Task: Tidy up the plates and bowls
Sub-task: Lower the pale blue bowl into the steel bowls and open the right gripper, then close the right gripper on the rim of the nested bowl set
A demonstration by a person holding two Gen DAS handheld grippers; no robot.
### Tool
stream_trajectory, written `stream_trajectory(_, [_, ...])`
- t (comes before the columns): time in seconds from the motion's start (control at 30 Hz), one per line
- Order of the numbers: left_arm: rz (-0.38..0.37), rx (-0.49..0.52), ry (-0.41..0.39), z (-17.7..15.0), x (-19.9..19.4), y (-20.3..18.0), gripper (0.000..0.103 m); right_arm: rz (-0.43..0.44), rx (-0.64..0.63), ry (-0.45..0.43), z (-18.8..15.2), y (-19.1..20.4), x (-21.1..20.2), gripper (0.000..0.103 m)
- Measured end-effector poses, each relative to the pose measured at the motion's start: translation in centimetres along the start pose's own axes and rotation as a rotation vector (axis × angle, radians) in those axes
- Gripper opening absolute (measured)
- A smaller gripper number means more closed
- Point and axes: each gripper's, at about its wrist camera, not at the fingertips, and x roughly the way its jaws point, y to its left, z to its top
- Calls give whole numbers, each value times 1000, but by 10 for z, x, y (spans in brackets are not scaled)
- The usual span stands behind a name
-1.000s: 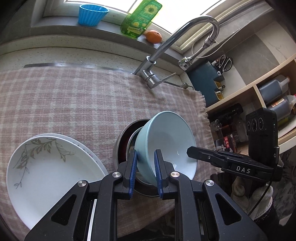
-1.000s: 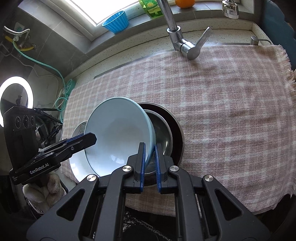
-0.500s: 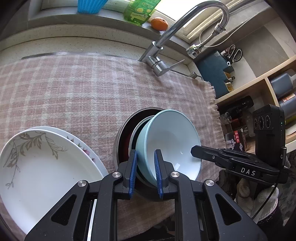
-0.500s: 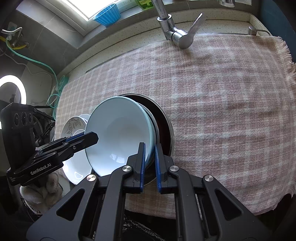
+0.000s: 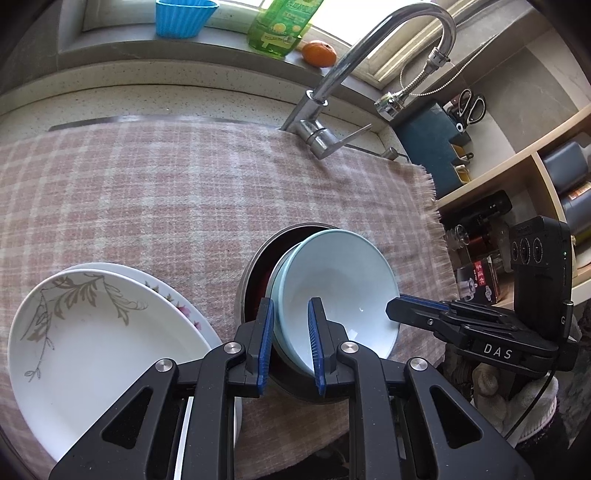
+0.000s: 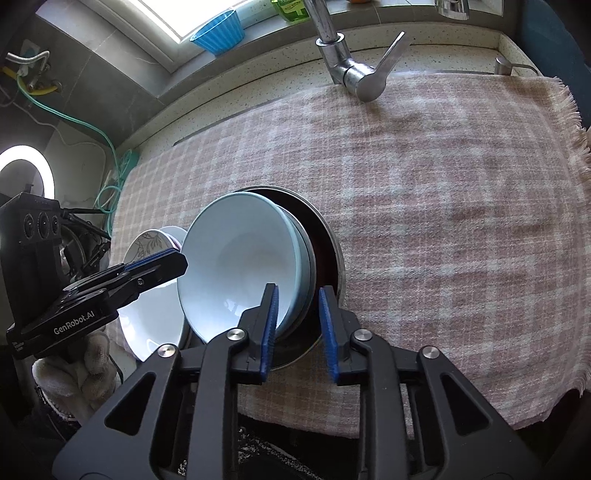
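A pale blue bowl (image 5: 340, 288) sits nested in a steel bowl with a dark red inside (image 5: 258, 273) on the checked cloth (image 5: 184, 192). My left gripper (image 5: 290, 345) is open, its jaws straddling the blue bowl's near left rim. My right gripper (image 6: 297, 330) is open too, its jaws straddling the right rims of the blue bowl (image 6: 240, 266) and the steel bowl (image 6: 328, 251). White plates with a leaf print (image 5: 92, 332) are stacked left of the bowls and also show in the right wrist view (image 6: 147, 243).
A tap (image 5: 354, 66) stands at the back of the cloth. A blue cup (image 5: 184, 16), a green bottle (image 5: 280, 26) and an orange (image 5: 319, 53) sit on the window sill. Shelves with bottles (image 5: 535, 184) stand at the right.
Both grippers have opened and let go of the blue bowl's rim. The bowl has come down from tilted to nested in the steel bowl.
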Motion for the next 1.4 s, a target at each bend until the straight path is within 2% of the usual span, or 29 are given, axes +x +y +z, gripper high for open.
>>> stream_trajectory(0.13, [2, -1, -19, 0, -6, 0, 17, 14, 3, -42, -4, -2, -12, 41])
stream_trajectory(0.2, [-3, -2, -29, 1, -10, 2, 17, 14, 0, -83, -6, -3, -20, 55])
stream_trajectory(0.27, [-8, 2, -35, 1, -13, 5, 20, 5, -11, -131, -10, -3, -29, 64])
stream_trajectory(0.37, [-8, -12, -37, 1, -15, 15, 31, -50, -17, -218, -21, -6, -43, 67])
stream_trajectory(0.63, [48, -35, -29, -6, -19, 39, 31, -9, 160, -314, -52, -42, -55, 70])
stream_trajectory(0.73, [46, -24, -20, -8, -18, 39, 31, 16, 216, -313, -58, -53, -51, 69])
stream_trajectory(0.8, [56, -10, -22, -9, -18, 36, 31, 32, 232, -297, -59, -58, -46, 61])
stream_trajectory(0.93, [50, 3, -17, -7, -14, 33, 31, 75, 250, -266, -57, -60, -34, 54])
stream_trajectory(1.1, [69, 26, -14, -3, -6, 30, 30, 108, 249, -225, -52, -54, -19, 40])
stream_trajectory(1.2, [75, 34, -2, -2, -2, 31, 29, 130, 253, -211, -50, -53, -14, 37])
stream_trajectory(1.4, [69, 38, 21, -2, 7, 28, 28, 122, 245, -182, -44, -51, -3, 27])
